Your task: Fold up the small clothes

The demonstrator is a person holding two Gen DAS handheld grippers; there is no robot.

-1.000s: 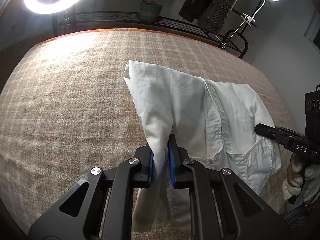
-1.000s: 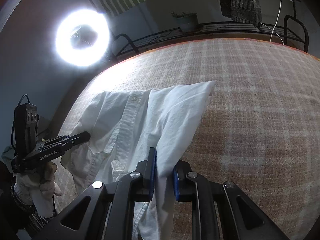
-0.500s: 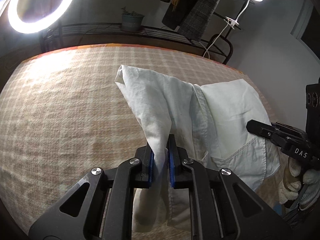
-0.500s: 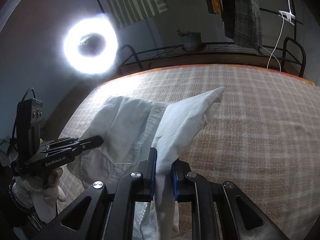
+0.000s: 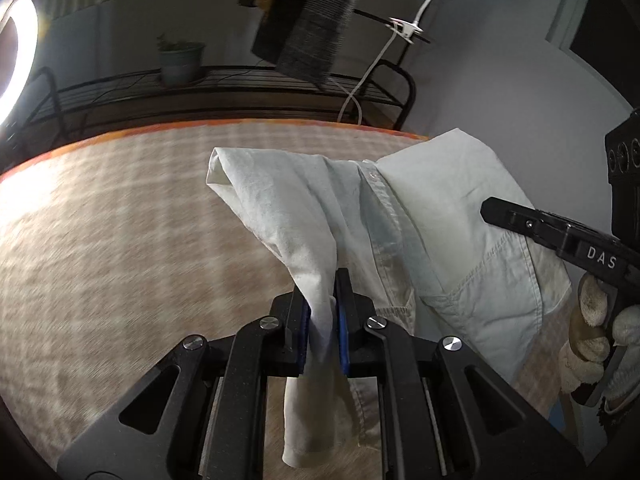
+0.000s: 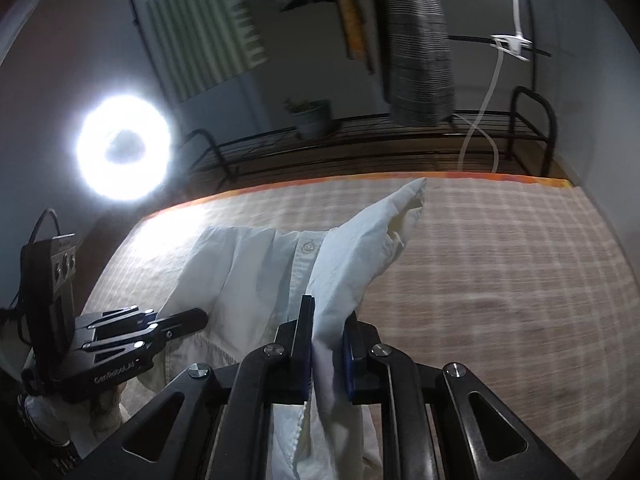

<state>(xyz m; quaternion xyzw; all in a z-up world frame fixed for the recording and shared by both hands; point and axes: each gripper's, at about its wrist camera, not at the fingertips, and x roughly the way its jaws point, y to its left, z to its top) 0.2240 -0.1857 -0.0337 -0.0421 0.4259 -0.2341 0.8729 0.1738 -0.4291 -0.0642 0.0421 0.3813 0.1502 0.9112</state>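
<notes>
A small white button-up shirt (image 5: 432, 216) hangs raised above the beige plaid surface (image 5: 120, 240), its far end still trailing toward it. My left gripper (image 5: 322, 316) is shut on a bunched edge of the shirt, with a sleeve (image 5: 272, 196) stretching away. My right gripper (image 6: 326, 344) is shut on another bunched edge of the shirt (image 6: 256, 276), with a sleeve (image 6: 376, 228) pointing away. Each gripper shows in the other's view: the right one (image 5: 560, 236), the left one (image 6: 132, 332).
A black wire rack (image 5: 240, 84) with a potted plant (image 5: 180, 60) stands behind the surface. Dark clothes (image 5: 316, 20) hang above it. A ring light (image 6: 124, 148) shines at the left. The surface has an orange far edge (image 6: 480, 178).
Both grippers have lifted and pulled back with the shirt held. More of the shirt is off the surface, and the room behind shows more.
</notes>
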